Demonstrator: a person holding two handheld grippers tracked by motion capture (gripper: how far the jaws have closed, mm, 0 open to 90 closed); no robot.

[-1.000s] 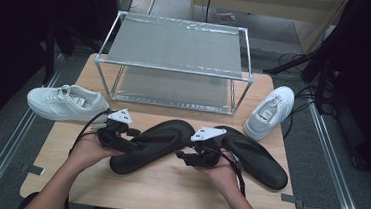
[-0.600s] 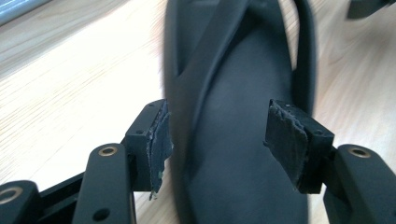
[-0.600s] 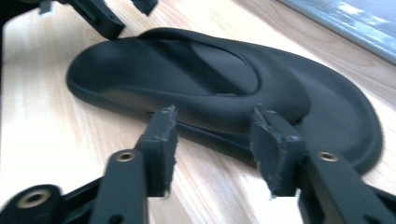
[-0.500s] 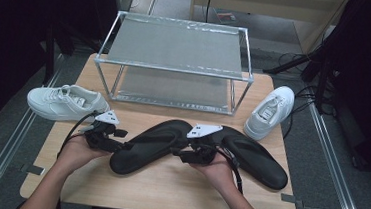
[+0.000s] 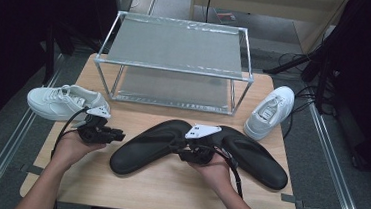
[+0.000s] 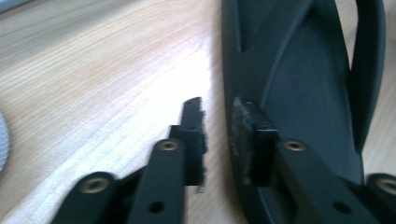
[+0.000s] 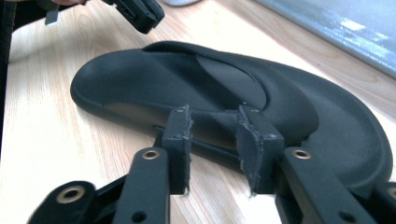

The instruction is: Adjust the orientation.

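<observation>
Two big black slippers lie toe-out on the wooden table (image 5: 167, 188): the left slipper (image 5: 145, 146) and the right slipper (image 5: 257, 158). My left gripper (image 5: 117, 135) hovers just off the left slipper's outer end, jaws a little apart and holding nothing. In the left gripper view, the left gripper (image 6: 217, 105) has one jaw over bare wood and the other over the slipper's rim (image 6: 303, 93). My right gripper (image 5: 183, 153) sits where the two slippers meet. The right gripper (image 7: 213, 114) is open, its jaws low against the left slipper's near edge (image 7: 187, 74).
A metal two-tier shelf rack (image 5: 177, 58) stands at the back of the table. One white sneaker (image 5: 66, 101) lies at the left edge, another (image 5: 271, 111) at the right of the rack. Bare wood runs along the front edge.
My left gripper has drawn back to the left, away from the left slipper. The right gripper and both slippers have hardly moved.
</observation>
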